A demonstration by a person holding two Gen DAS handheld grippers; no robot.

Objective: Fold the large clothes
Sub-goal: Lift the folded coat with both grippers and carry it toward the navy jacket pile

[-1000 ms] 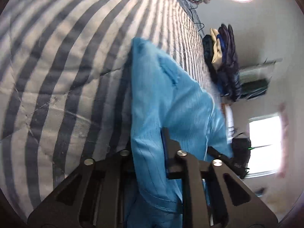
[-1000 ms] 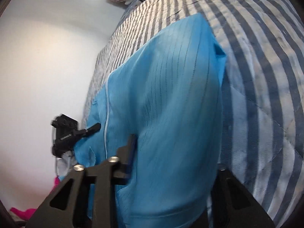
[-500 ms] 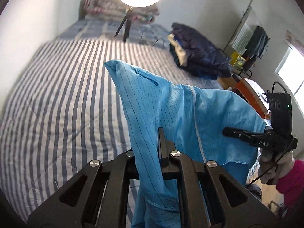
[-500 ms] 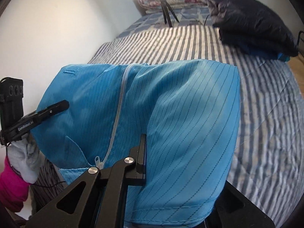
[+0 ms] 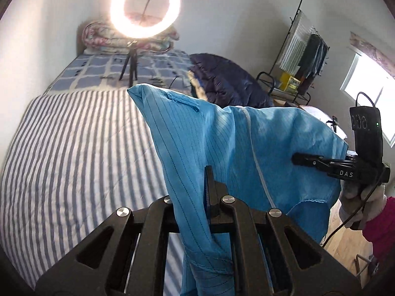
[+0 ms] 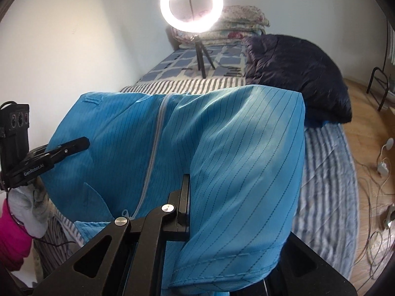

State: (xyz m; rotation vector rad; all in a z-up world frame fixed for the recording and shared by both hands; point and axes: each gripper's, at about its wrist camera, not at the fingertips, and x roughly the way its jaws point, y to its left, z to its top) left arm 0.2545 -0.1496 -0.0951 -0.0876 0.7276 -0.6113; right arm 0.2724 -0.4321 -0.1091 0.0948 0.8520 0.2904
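Both grippers, left gripper (image 5: 206,197) and right gripper (image 6: 197,204), have jaws clamped on the blue jacket (image 6: 222,148), lifted mid-frame over the striped bed (image 5: 74,148).

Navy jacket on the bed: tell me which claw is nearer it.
Right. The right claw grips the blue garment nearer the navy jacket; the left claw grips it toward the wall.
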